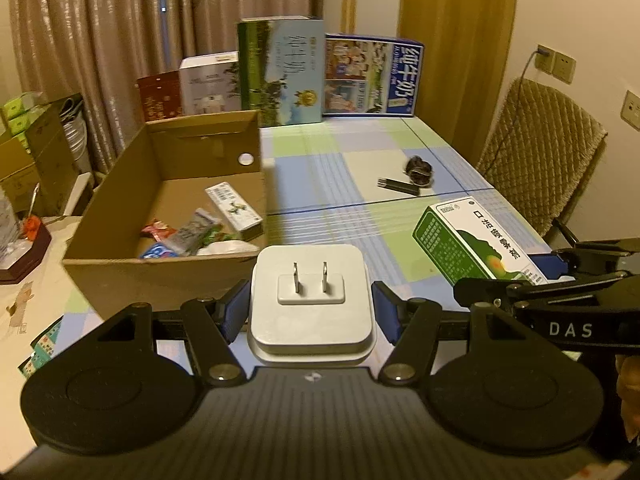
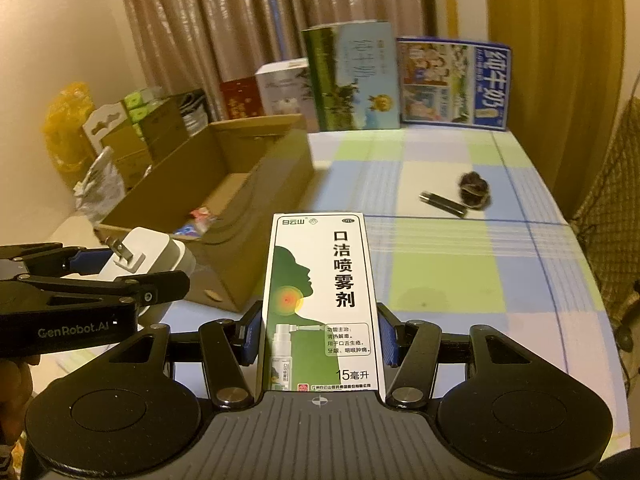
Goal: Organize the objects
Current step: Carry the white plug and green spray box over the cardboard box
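The cardboard box (image 1: 168,200) at the left of the frame is open on top, so a hand can go in from above. Small packets (image 1: 188,236) fill its near corner; the far end is bare. The middle of the desk (image 1: 340,168) is free. A black stick (image 1: 400,187) and a dark lump (image 1: 420,169) lie at the right. Tall cartons (image 1: 280,70) block the back edge.

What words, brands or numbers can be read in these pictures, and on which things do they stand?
"口洁喷雾剂", "白云山", "15毫升": green and white spray box.
"纯牛奶": blue milk carton.
"GenRobot.AI": left gripper body.
"DAS": right gripper body.
Small print on the spray box, cartons beside it: too blurred to read.
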Tool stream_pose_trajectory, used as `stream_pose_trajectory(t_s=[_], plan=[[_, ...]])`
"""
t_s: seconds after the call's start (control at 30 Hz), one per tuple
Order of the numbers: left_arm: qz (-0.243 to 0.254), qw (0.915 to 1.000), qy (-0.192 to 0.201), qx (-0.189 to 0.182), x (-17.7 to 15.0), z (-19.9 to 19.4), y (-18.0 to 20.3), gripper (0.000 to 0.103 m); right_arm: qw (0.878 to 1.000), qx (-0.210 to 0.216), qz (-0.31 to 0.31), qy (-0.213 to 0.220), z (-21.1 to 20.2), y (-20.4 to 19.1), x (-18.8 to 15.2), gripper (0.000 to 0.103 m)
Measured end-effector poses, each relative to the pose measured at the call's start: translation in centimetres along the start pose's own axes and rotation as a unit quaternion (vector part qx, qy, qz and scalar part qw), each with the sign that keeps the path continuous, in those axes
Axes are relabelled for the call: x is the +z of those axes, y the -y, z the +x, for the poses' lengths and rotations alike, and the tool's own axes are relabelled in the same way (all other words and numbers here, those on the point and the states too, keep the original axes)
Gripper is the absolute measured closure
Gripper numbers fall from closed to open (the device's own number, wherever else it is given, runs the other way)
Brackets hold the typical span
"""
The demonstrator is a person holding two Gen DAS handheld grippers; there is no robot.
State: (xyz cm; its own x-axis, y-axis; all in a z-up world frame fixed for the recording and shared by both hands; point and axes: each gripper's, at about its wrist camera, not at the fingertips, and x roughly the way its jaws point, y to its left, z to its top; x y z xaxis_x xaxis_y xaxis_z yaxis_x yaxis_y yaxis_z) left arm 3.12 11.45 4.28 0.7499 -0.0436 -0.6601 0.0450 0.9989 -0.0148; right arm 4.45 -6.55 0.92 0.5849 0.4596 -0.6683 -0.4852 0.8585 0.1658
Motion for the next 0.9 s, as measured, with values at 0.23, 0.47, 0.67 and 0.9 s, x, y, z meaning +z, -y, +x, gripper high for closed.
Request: stream_pose_trajectory(t_s=[0.23,0.47,0.67,0.9], plan=[[-0.012,0.9999,0.003,0.012,-0.3,-1.1,-1.9,0.043,1.0,0.014,-0.015,0.0,0.5,-2.1,0.5,0.05],[-0.019,0.9996,0.006,0.018,-0.6,-2.1,-3.2,0.043,0.999,0.022,-0.023,0.0,0.7,-3.4,0.7,0.05],[-0.024,0.9995,0.005,0.022,-0.8,-2.5,-3.9,0.043,0.999,0.026,-0.029,-0.001,0.9,-4.2,0.7,0.05],[-0.028,0.9992,0.005,0.027,-0.9,-2.8,-4.6,0.043,0.999,0.03,-0.034,-0.001,1.0,-4.7,0.7,0.05]])
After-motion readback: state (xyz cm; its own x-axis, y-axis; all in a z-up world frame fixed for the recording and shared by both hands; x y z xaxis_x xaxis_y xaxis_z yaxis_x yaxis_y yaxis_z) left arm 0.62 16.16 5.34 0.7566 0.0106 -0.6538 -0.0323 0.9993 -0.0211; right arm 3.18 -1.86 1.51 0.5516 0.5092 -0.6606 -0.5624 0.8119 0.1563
